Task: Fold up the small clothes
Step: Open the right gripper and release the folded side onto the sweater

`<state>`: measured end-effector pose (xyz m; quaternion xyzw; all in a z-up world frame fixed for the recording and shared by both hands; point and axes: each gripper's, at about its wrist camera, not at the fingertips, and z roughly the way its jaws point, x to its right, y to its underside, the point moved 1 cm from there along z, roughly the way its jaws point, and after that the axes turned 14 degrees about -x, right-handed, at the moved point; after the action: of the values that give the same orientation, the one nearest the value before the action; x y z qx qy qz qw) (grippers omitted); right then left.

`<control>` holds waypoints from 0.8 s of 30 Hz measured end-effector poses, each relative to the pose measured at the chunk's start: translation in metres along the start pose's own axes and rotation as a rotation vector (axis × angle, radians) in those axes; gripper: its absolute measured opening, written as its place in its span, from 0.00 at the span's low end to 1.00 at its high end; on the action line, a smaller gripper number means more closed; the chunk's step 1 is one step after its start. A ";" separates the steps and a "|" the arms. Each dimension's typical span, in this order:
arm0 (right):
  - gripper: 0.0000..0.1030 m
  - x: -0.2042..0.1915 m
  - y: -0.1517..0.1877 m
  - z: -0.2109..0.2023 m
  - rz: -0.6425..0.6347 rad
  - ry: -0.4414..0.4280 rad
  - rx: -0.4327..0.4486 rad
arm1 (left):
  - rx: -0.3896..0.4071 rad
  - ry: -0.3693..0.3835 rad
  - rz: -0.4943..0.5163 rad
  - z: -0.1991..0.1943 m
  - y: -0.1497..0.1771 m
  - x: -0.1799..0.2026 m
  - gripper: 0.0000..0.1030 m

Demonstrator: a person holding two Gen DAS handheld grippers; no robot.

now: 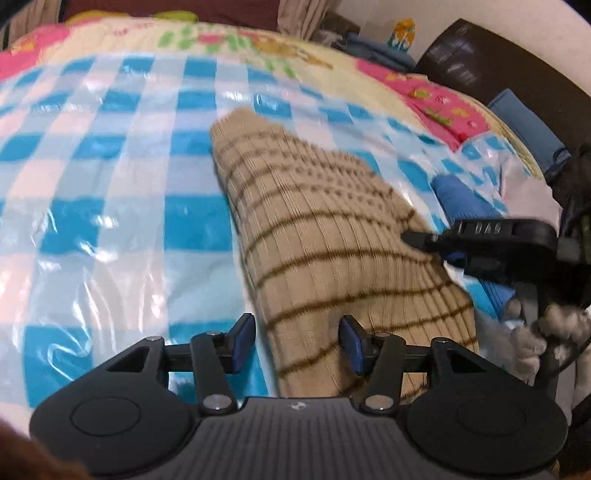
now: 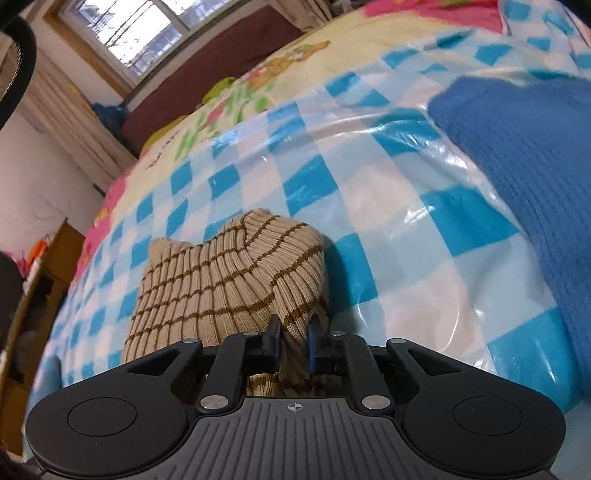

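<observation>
Lying on a blue-and-white checked plastic sheet [image 1: 110, 184] spread over a bed: a small beige ribbed knit garment [image 1: 325, 236] with thin brown horizontal stripes. Stretched long and narrow in the left wrist view, tapering toward the far end; bunched and folded over on itself in the right wrist view [image 2: 229, 280]. Soft, thick rib texture, slightly blurred.

Right gripper [image 2: 291, 347] clenched on a pinch of the beige knit, blue pads pressing the fabric from both sides. Seen also from the left wrist camera [image 1: 413, 238], nipping the garment's right edge, with the letters "DAS" readable on its black body. Left gripper [image 1: 297, 345] released, jaws apart, straddling the garment's near end; right blue pad over the knit, left pad above the sheet, neither pressing.

Just right of the beige piece, a blue knit cloth [image 2: 524, 192] on the same sheet. Wide open stretch of checked plastic to the left of the garment and beyond it. Past the sheet, a flowered quilt [image 1: 229, 40] in yellow and pink, then a window [image 2: 125, 33] and curtains at the room's edge.
</observation>
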<state>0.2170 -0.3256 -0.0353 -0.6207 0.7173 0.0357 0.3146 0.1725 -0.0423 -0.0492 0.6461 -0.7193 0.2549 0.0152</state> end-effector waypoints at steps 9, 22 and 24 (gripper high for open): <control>0.19 -0.014 0.006 -0.026 -0.094 0.033 0.022 | -0.021 0.014 -0.011 -0.009 0.016 -0.003 0.52; 0.11 -0.014 0.050 -0.016 -0.199 0.122 -0.093 | -0.074 -0.019 0.012 -0.001 0.034 0.002 0.53; 0.10 -0.011 0.047 -0.018 -0.195 0.121 -0.093 | -0.082 -0.029 0.027 -0.004 0.038 0.003 0.53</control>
<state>0.1668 -0.3133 -0.0318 -0.7024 0.6688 0.0006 0.2437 0.1358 -0.0422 -0.0582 0.6387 -0.7380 0.2161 0.0278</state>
